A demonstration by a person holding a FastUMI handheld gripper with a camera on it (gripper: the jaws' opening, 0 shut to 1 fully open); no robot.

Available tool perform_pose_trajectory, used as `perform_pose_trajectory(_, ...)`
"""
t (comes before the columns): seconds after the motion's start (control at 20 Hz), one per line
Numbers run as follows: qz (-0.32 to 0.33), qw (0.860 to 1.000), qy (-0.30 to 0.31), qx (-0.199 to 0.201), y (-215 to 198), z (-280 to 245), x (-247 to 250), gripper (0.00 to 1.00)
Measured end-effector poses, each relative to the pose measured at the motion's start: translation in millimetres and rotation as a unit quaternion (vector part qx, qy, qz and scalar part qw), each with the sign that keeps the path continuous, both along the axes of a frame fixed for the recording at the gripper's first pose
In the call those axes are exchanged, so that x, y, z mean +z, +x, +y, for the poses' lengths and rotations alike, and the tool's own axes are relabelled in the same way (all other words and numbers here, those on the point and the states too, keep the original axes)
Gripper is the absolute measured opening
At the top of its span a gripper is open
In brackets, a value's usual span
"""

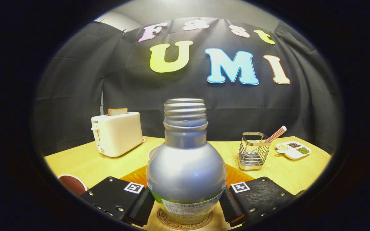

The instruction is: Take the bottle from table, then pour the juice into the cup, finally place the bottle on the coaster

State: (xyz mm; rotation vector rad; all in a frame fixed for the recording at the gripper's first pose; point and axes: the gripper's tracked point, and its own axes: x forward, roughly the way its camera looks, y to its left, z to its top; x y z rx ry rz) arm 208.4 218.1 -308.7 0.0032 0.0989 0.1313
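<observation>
While the wooden surface (85, 163) is stretching out ahead with the toaster (117, 133) and wire holder (253, 150) standing well beyond, I am keeping my attention on the bottle (186, 166), which is standing upright between my tongs (186, 195), its long axis running straight up and its open threaded neck pointing at the ceiling. Both fingers (140, 200) are pressing on its lower body from either side, so I am gripping it. Its base is sitting directly over the round coaster (185, 223), though I cannot tell whether it is touching. The cup (72, 183) is lying off to my left, near the tongs.
</observation>
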Motion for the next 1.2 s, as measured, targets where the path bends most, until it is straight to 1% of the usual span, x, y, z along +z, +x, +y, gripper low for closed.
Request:
perform_pose_trajectory(0.15, -0.002, 1.0, 0.01, -0.003, -1, 0, 2, 0.84)
perform_pose_trajectory(0.3, 0.003, 1.0, -0.006, 0.006, -3, 4, -2, 0.86)
perform_pose_trajectory(0.35, 0.001, 1.0, -0.01, 0.007, -4, 3, 0, 0.92)
perform_pose_trajectory(0.4, -0.008, 1.0, -0.005, 0.008, -6, 3, 8, 0.95)
perform_pose_trajectory(0.45, -0.019, 1.0, 0.007, 0.007, -9, 3, 19, 0.95)
perform_pose_trajectory(0.6, -0.051, 0.998, 0.026, 0.001, -23, -5, 64, 0.94)
perform_pose_trajectory(0.8, -0.066, 0.998, 0.02, 0.0, -52, -22, 130, 0.94)
perform_pose_trajectory(0.9, -0.077, 0.997, 0.026, -0.004, -65, -35, 168, 0.94)
perform_pose_trajectory(1.1, -0.083, 0.995, 0.036, -0.037, -88, -88, 240, 0.94)
perform_pose_trajectory(1.2, -0.094, 0.994, 0.025, -0.057, -107, -117, 272, 0.94)
